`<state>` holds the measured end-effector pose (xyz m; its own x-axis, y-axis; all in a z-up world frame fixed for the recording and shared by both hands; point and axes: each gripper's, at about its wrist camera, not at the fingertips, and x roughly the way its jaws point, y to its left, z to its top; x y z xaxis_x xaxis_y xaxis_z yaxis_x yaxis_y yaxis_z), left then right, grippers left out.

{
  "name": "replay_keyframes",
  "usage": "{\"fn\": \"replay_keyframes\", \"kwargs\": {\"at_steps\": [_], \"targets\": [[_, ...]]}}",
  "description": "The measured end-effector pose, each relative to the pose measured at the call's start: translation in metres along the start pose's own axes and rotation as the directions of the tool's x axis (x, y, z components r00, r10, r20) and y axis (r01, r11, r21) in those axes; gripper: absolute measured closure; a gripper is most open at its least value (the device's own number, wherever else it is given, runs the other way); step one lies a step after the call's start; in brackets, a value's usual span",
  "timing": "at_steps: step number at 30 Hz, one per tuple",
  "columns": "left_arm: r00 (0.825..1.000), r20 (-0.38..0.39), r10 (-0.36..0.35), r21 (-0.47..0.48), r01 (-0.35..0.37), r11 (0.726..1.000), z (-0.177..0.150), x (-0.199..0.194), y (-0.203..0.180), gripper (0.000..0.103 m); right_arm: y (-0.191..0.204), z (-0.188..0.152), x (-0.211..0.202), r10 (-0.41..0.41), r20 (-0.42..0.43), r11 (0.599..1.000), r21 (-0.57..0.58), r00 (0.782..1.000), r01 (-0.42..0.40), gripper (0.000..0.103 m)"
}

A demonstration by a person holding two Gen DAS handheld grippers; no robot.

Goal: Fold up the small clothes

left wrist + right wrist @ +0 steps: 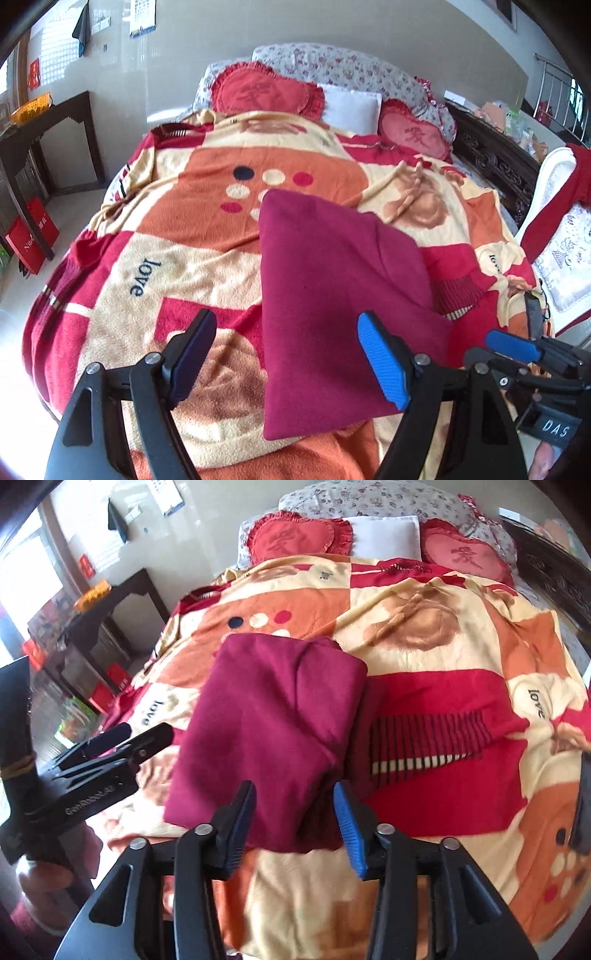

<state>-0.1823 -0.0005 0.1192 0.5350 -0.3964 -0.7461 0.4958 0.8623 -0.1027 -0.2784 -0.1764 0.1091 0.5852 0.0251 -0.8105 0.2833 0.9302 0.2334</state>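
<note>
A folded maroon garment (332, 295) lies flat on the patterned blanket (184, 258); it also shows in the right wrist view (266, 731). My left gripper (288, 354) is open and empty, its jaws wide apart over the garment's near left edge. My right gripper (295, 816) is open, its jaws standing either side of the garment's near right corner without closing on it. The right gripper also shows at the lower right of the left wrist view (517, 347), and the left gripper at the left of the right wrist view (122, 742).
The blanket (443, 701) covers a bed with two red heart cushions (266, 92) and a white pillow (351, 105) at the head. A dark side table (48, 125) stands left, red bags (33, 232) on the floor. A white chair (554, 240) stands right.
</note>
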Motion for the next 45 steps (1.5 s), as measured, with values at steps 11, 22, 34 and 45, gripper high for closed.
{"fn": "replay_keyframes", "kwargs": {"at_steps": [11,22,34,45], "targets": [[0.999,0.039,0.024,0.014,-0.025,1.0,-0.003,-0.022,0.0,0.02,0.019,0.014,0.006,-0.096,0.106,0.995,-0.014,0.99,0.098,0.07],[0.999,0.037,0.034,0.01,-0.034,0.999,-0.002,-0.018,0.001,0.02,0.021,0.019,0.021,-0.108,0.104,0.994,-0.023,0.989,0.111,0.07],[0.999,0.013,0.037,0.0,-0.037,0.999,-0.003,-0.005,0.002,0.02,0.024,0.023,0.028,-0.133,0.103,0.99,-0.04,0.986,0.138,0.067],[0.999,-0.009,0.031,-0.007,-0.031,0.999,-0.002,0.006,0.004,0.02,0.02,0.024,0.034,-0.132,0.091,0.99,-0.027,0.987,0.135,0.067]]}}
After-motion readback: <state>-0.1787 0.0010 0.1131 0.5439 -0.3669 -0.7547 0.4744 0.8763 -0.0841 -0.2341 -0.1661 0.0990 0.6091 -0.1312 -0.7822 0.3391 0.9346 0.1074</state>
